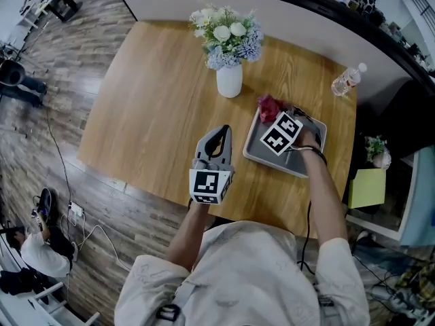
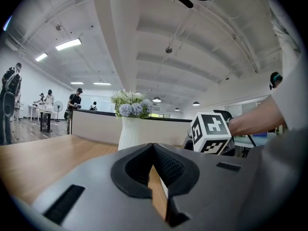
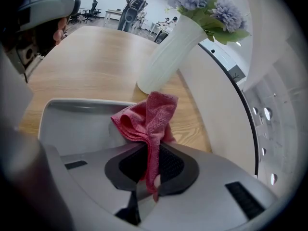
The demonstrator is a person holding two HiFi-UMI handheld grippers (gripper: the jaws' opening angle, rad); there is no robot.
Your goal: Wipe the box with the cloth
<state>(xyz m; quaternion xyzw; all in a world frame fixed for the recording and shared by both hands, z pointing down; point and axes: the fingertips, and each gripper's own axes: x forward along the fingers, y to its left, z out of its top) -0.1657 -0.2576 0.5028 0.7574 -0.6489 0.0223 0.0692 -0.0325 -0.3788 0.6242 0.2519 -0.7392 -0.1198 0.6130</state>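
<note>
An open office hall with a wood floor surrounds a pale wooden worktop [image 1: 156,100]; on it stand a white vase [image 1: 229,80] of flowers and a bottle [image 1: 347,80] near the far right edge, and toward the right front lies the box [image 1: 258,147], shallow, grey and open, flat on the wood. The cloth [image 1: 269,106] is red and bunched over the box's far corner, near the vase; it hangs from the right gripper [image 1: 274,114], whose fingers [image 3: 171,163] are pressed together on a fold of it, the loose part spilling forward. It looks soft, light and limp, so it would probably drag and fold rather than push; a grip close to the bunch should give a fuller pad for wiping. The box looks stiff, light and smooth, likely to slide under a sideways stroke; its near rim seems the place to steady it. The right arm reaches forward over the box, its gripper pointing away and down; the left gripper [image 1: 219,136] sits low over the worktop just left of the box, pointing away from the person, though whether it touches the wood I cannot tell; its fingers [image 2: 168,170] are closed tip to tip with nothing between them.
</note>
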